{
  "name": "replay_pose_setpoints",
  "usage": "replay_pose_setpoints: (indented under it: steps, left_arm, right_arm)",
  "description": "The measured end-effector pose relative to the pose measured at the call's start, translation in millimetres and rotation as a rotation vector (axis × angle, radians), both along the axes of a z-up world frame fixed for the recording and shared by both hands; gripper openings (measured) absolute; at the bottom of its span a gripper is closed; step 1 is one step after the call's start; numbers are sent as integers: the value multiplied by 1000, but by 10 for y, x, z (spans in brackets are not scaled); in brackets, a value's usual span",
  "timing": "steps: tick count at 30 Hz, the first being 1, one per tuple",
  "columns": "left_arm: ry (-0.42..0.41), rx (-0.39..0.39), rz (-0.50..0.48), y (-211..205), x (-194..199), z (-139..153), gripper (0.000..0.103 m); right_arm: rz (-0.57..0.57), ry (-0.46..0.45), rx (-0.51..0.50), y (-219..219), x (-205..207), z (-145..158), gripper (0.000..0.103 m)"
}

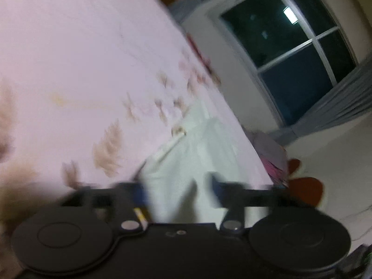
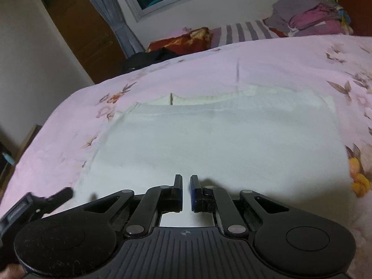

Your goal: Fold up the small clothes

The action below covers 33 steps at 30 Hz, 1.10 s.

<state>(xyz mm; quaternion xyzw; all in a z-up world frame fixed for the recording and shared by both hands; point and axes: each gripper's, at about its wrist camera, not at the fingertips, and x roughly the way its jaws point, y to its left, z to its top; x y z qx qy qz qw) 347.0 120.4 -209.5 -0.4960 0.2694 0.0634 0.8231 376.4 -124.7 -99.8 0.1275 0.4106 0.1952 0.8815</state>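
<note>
Pink floral bedspread (image 2: pixel 58 125) fills my view; white garment (image 2: pixel 209 144) lies flat at twelve o'clock. Right gripper (image 2: pixel 186 181) nearly closed, empty, over its near hem. Left gripper (image 1: pixel 177 186) blurred, cloth between jaws, grip unclear. I'd pinch both corners evenly before folding

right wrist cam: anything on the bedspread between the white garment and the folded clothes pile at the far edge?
Nothing. In the right wrist view, only bare floral bedspread lies between the white garment and the clothes pile.
</note>
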Motion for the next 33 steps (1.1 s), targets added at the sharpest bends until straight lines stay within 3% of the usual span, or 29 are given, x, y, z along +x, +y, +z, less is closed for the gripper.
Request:
replay_pose_setpoints:
  steps: [1,2,6,8,11,14,17,20,23,24,25,26,27,29,31,33]
  left_arm:
    - [12,-53,-13,37,58,-77,7]
    - [13,-58,-11,30,73,-102,6]
    - [-77,49,-44,-79,8,132,6]
    - [-122,102,-77,-187,-11,317,6]
    - [-212,264,-199,-501,73,758,6]
    - [-295,413,-388,-1037,279,1179,6]
    - [-330,507,-562,-1671,401,1434,5]
    - [-306,542,-682,-2237,465,1426,5]
    - [-198,581,-822,-2793,565,1115,7]
    - [-140,598,-884,-2958,581,972,15]
    - [-91,606,-930,-3108,553,858,32]
    - [-69,623,-961,-3205,498,785,39]
    - [-77,647,-964,-3230,413,782,42]
    - [-120,608,-928,-3064,358,849,40]
    - [-145,564,-863,-2780,317,950,41]
    - [-134,591,-794,-2512,444,996,42]
  right_arm:
    - [-2,-2,-7,39,27,-19,6]
    - [-8,-5,-12,87,66,-37,6]
    - [-39,37,-96,218,221,-208,5]
    - [-18,16,-122,278,247,-239,5]
    - [-3,24,-130,254,291,-213,5]
    - [-125,-14,-2,-176,190,-69,6]
    - [-226,-49,116,-784,24,68,6]
    - [-315,-63,174,-1420,-141,170,6]
    - [-398,-68,232,-2032,-307,225,6]
    - [-409,-62,238,-2161,-341,228,9]
    - [-415,-50,239,-2254,-361,219,43]
    - [-436,-43,234,-2352,-401,207,78]
    - [-452,-64,228,-2410,-457,204,79]
    - [-414,-80,243,-2513,-536,210,78]
    - [-378,-68,257,-2529,-550,182,67]
    - [-347,-30,280,-2494,-504,108,66]
